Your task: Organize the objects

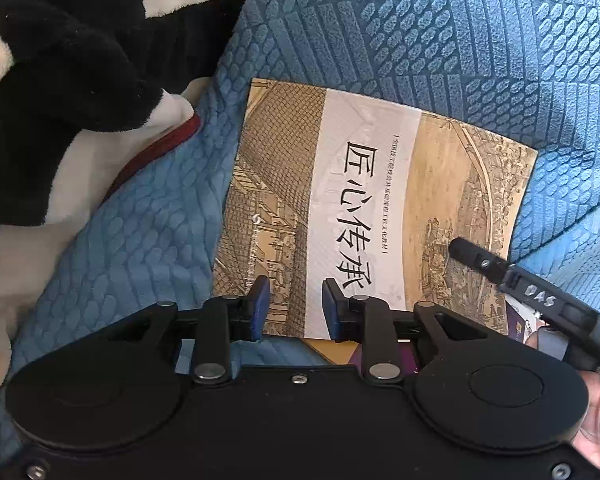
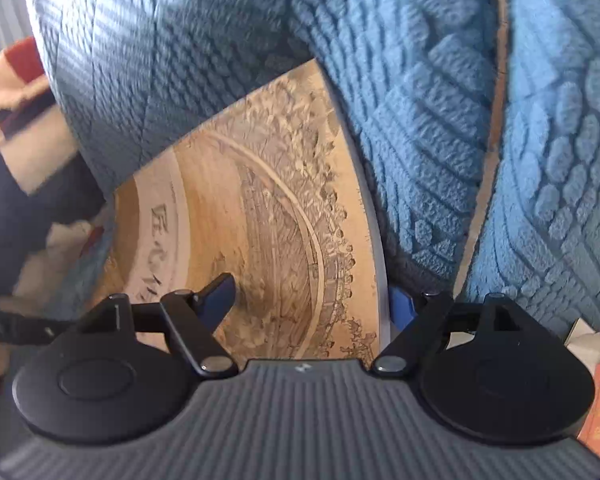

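Book (image 1: 364,208) in tan, printed with an old-style drawing of roofs and a crowd and bearing a pale band of large dark characters, lay flat on the blue textured sofa cover (image 1: 480,48), its far edge pushed up against the rise of the backrest. A black-and-white plush toy (image 1: 64,56) sat on the cover off the book's left side, close by but not on it.

At the book's near edge, the left gripper (image 1: 296,306) had its blue pads (image 1: 260,300) narrowed to a small gap, one on either side of the pale band. Whether those pads pressed the cover or only stood over it could not be told from that view. Under that near edge, corners of a yellow and a purple item (image 1: 384,360) showed.

The right gripper (image 2: 312,300) stood wide apart across the book's right side: one finger (image 2: 220,292) lay on top of the printed cover, while the other blue pad (image 2: 400,308) sat just past the page edge, against the sofa fabric. It did not visibly clamp anything. In the left wrist view, its dark finger reached over the book's near right corner.
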